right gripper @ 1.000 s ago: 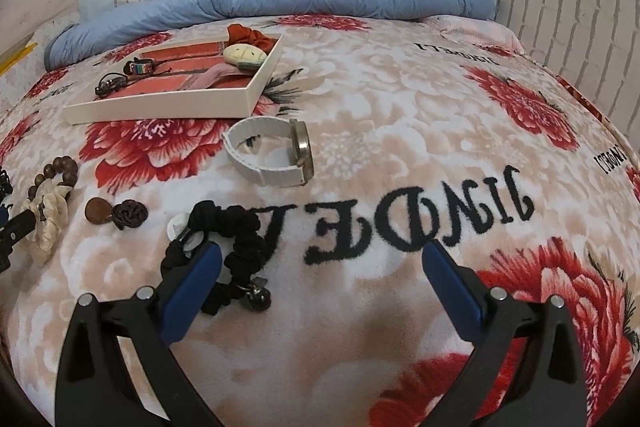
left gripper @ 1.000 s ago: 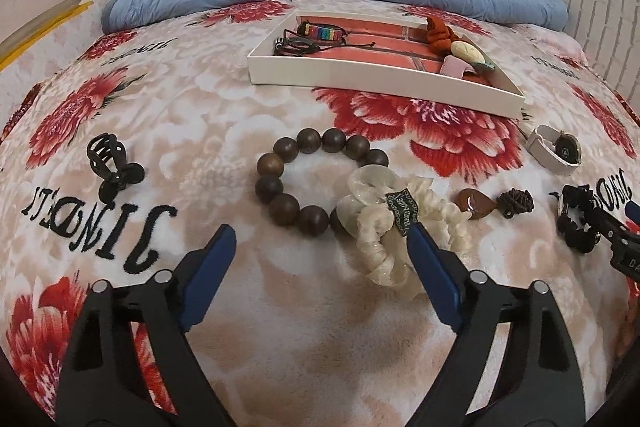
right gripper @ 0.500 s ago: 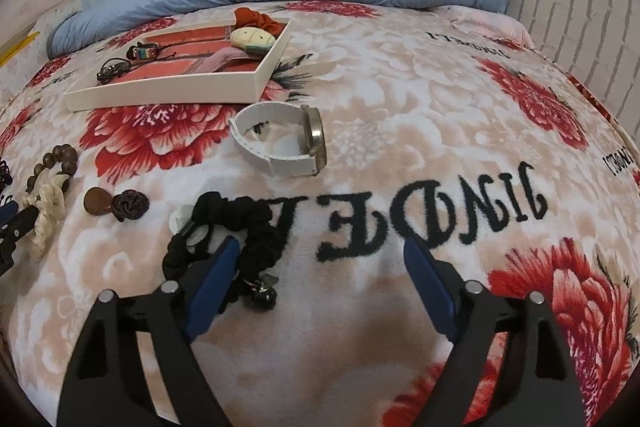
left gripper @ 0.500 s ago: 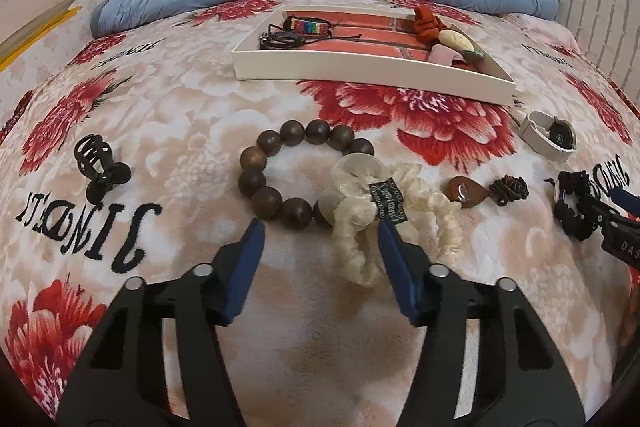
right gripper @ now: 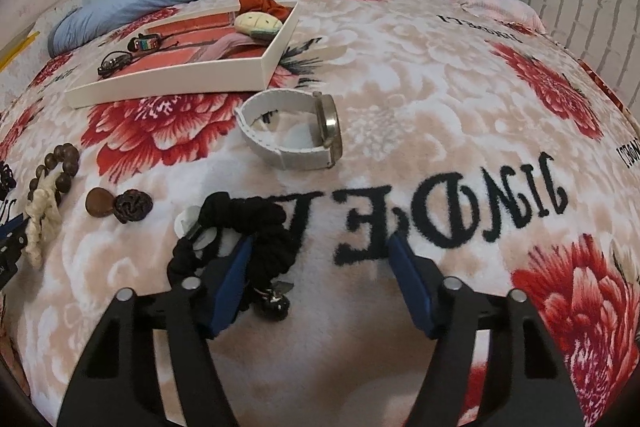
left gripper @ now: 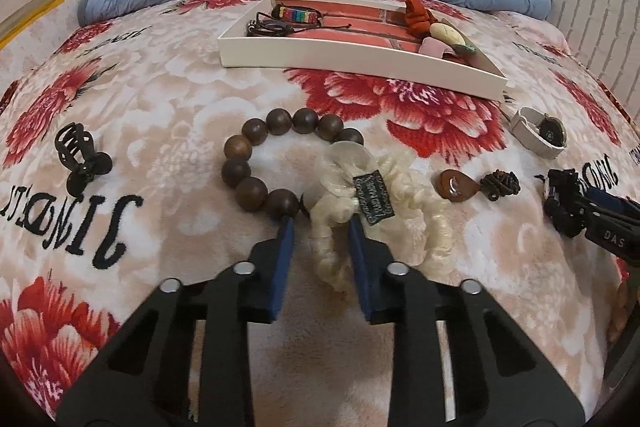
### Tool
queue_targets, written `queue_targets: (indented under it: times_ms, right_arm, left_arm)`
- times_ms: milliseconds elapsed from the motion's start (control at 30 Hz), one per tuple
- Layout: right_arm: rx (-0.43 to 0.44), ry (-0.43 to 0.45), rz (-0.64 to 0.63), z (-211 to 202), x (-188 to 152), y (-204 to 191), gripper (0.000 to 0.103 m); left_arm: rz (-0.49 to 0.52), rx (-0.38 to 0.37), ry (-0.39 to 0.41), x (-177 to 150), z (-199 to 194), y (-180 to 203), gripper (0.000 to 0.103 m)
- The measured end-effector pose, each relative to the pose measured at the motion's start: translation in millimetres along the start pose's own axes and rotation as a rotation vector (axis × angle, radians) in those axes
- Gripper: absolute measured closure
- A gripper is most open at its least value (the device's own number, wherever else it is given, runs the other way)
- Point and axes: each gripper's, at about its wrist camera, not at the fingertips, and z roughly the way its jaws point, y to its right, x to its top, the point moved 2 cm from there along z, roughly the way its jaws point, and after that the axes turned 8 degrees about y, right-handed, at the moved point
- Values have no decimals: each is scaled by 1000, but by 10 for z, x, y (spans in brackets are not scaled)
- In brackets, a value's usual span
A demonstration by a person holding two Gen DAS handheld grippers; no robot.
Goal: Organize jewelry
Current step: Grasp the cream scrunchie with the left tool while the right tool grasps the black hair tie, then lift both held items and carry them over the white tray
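Cream scrunchie (left gripper: 384, 203) now straddled by narrowed L jaws, not clamped, R jaws narrower, still open by black scrunchie (right gripper: 248, 227).

Left tongs (left gripper: 320, 227) straddling cream scrunchie (left gripper: 384, 203); bead bracelet (left gripper: 276, 163) beside.

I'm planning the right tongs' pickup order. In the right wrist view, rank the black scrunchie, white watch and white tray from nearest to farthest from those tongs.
1. Black scrunchie: nearest, at the left finger of the right tongs.
2. White watch: straight ahead, beyond the scrunchie.
3. White tray: farthest, back left, just past the watch.
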Motion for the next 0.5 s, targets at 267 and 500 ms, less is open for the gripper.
queue_targets:
  times_ms: [267,500]
  right_arm:
    - [37,1,-11,7,20,-54,68]
    - [89,20,19,-28,30,-14,89]
  left_arm:
    - [-1,-6,-10,-3,10,8,94]
    - [-5,-2,0,7,-34,-28,97]
